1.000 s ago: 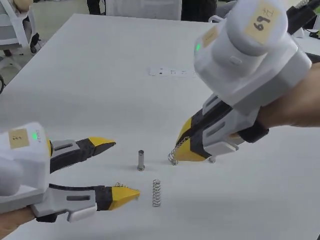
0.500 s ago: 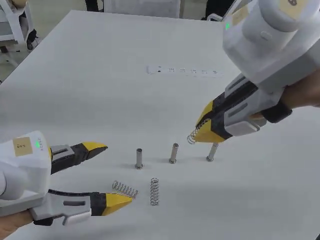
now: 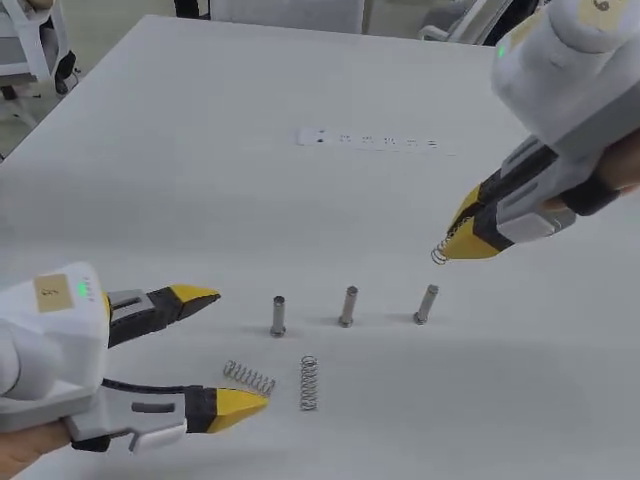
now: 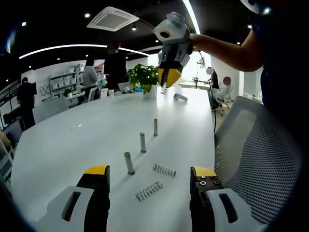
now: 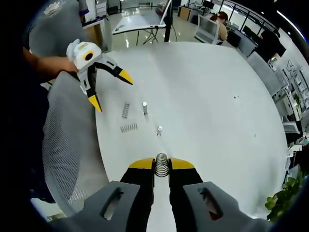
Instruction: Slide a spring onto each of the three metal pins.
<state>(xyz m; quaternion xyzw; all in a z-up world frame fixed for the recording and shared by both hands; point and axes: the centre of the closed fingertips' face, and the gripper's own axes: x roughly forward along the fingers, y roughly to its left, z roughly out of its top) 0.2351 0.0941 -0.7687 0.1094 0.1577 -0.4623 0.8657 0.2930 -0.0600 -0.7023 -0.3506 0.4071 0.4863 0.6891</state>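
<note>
Spring (image 5: 161,165) clamped in right tongs (image 3: 452,249), 3 pins (image 3: 348,305)

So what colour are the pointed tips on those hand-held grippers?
Yellow, over black; the head view shows it best on the white left gripper.

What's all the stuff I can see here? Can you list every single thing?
table: one, white, under everything
metal pins: three, silver, standing in a row, all bare
loose springs: two, silver, lying on the table in front of the pins
held spring: one, silver, in the air near the right-end pin
power strip: one, white, far side of the table
mesh chair: one, grey, beside the table
potted plant: one, green, far end of the table
left gripper: one, yellow-tipped, open, by the loose springs
right gripper: one, yellow-tipped, pinching the held spring
</note>
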